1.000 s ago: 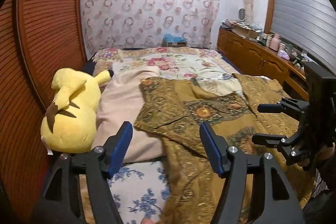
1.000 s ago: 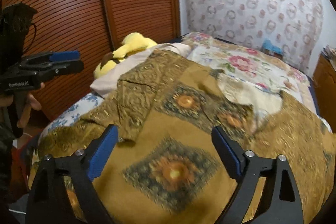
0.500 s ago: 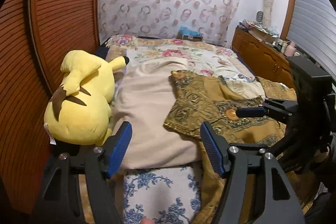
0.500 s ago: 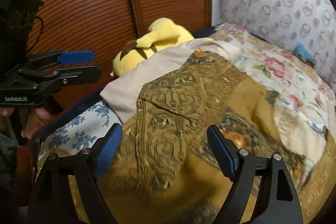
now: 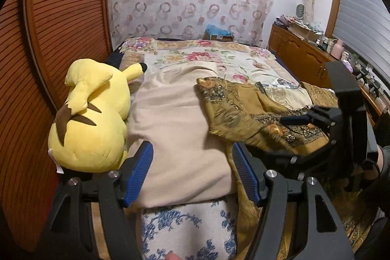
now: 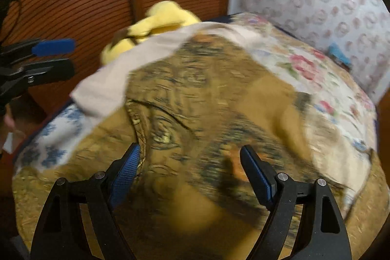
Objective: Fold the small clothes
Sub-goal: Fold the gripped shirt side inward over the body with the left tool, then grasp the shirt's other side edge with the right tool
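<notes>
A gold-brown patterned shirt (image 5: 234, 109) lies spread on the bed; in the right wrist view the shirt (image 6: 199, 94) fills the middle, blurred. Left of it lies a plain beige cloth (image 5: 175, 128). My left gripper (image 5: 192, 160) is open above the beige cloth's near edge, with nothing between its blue pads. From the right wrist view the left gripper (image 6: 56, 59) shows at the left border. My right gripper (image 6: 191, 162) is open just over the shirt's left part, not gripping it. The left wrist view catches the right gripper (image 5: 287, 138) side-on over the shirt.
A yellow plush toy (image 5: 90, 123) lies at the bed's left side against slatted wooden doors (image 5: 61, 28). A floral bedspread (image 5: 207, 57) covers the far bed, and a white cloth with blue flowers (image 5: 185, 228) lies at the near edge. A cluttered wooden sideboard (image 5: 304, 52) lines the right wall.
Both grippers have shifted left and lower. The left one now hangs over the beige cloth instead of the shirt; the right one has come closer to the shirt's left part. Both stay open.
</notes>
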`<action>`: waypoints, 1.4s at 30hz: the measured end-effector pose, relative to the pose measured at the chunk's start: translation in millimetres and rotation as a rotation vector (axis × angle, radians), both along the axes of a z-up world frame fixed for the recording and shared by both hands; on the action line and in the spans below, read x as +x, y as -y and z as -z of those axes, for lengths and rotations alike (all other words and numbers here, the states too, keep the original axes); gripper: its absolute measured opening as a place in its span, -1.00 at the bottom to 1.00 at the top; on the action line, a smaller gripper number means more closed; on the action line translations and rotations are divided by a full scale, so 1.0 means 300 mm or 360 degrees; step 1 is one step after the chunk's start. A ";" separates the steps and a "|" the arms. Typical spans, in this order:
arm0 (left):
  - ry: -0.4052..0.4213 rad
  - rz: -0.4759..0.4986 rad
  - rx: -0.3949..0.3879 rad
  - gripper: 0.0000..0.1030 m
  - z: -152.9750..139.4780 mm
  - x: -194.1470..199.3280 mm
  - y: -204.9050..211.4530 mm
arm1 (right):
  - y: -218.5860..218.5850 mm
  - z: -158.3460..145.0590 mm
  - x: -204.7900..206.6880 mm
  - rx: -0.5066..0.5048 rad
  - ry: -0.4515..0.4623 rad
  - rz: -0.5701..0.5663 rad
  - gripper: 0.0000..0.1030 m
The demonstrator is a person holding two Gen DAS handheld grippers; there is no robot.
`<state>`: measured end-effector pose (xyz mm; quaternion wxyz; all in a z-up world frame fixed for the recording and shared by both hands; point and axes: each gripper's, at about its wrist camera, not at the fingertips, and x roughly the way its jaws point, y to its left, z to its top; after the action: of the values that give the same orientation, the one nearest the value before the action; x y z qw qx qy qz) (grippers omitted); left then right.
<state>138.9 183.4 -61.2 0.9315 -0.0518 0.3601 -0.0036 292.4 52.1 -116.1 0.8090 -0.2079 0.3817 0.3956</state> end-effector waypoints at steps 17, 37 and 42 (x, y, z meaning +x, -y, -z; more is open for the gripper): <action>0.0009 0.0145 0.0035 0.30 -0.005 -0.023 0.205 | 0.516 -0.155 0.014 0.0239 0.0059 0.0391 0.64; -0.0178 0.0318 -0.0001 0.30 0.145 0.018 0.463 | 1.287 -0.140 -0.141 0.0276 0.0198 0.0971 0.64; -0.0204 0.0315 0.0045 0.30 0.167 0.034 0.498 | 1.446 -0.110 -0.124 0.0229 0.0171 0.1096 0.64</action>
<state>149.1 34.1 -111.3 0.9022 -0.0031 0.4224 -0.0872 255.2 -381.6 -83.1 0.9264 -0.0299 0.3575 0.1140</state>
